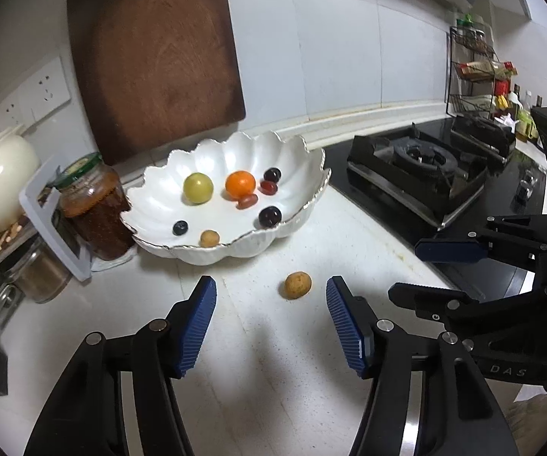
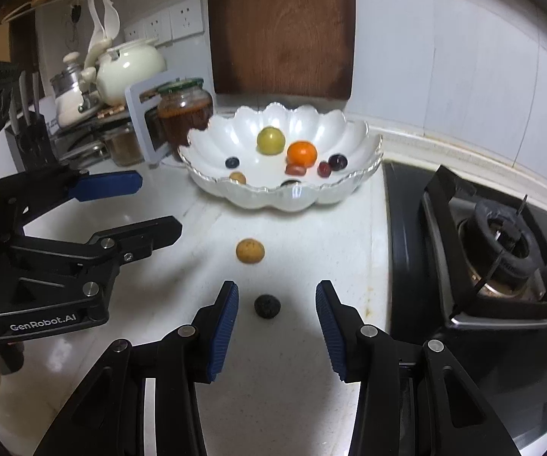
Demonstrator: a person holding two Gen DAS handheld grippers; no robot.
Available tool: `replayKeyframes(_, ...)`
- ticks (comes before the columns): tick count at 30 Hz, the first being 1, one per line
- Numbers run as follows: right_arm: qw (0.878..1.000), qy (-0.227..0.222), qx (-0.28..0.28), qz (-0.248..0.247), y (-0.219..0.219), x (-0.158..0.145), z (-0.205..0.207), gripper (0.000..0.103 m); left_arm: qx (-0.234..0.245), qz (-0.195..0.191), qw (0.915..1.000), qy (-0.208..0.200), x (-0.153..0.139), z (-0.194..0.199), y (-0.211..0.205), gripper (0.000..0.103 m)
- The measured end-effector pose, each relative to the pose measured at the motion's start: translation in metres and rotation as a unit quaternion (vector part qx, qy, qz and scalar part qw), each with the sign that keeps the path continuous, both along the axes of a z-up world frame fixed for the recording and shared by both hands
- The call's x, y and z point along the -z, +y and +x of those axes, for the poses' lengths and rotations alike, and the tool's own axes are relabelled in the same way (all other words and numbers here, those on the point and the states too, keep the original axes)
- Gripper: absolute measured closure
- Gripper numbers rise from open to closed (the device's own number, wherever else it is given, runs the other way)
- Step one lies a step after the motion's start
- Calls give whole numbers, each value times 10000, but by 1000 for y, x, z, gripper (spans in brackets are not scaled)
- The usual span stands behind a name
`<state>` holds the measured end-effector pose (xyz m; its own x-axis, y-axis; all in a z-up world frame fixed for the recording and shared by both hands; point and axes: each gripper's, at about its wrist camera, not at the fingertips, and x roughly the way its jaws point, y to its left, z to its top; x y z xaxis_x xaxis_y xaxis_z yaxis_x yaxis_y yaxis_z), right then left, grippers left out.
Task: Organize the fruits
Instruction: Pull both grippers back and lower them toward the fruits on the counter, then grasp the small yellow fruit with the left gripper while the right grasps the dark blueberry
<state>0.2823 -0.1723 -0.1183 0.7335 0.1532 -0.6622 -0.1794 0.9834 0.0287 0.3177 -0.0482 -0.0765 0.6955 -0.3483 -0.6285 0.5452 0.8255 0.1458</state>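
Note:
A white scalloped bowl [image 1: 292, 159] [image 2: 364, 133] stands on the white counter and holds a green fruit [image 1: 198, 187], an orange [image 1: 240, 184], dark grapes, red dates, a blueberry and a small tan fruit. A tan round fruit [image 1: 298, 285] [image 2: 250, 251] lies loose on the counter before the bowl. A dark round fruit [image 2: 267, 306] lies nearer, between my right fingers. My left gripper [image 1: 271, 290] is open and empty, with the tan fruit just ahead between its tips. My right gripper [image 2: 276, 298] is open around the dark fruit without touching it.
A wooden cutting board [image 1: 152, 57] leans on the wall behind the bowl. A sauce jar [image 1: 95, 205], a teapot [image 1: 0, 174] and a knife block [image 2: 30, 136] crowd the left. A black gas stove [image 2: 501, 250] borders the counter on the right.

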Motion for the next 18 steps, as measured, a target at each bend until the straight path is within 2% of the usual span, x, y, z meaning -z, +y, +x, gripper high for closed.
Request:
replayKeyframes(7,9999,162,5,24,6,19,10,59,163,101,9994,301,27,17,-4,49)
replayKeyframes(18,9994,336,-4,126,10,40,24,60,334,117,9976,594,51,41,-17,53)
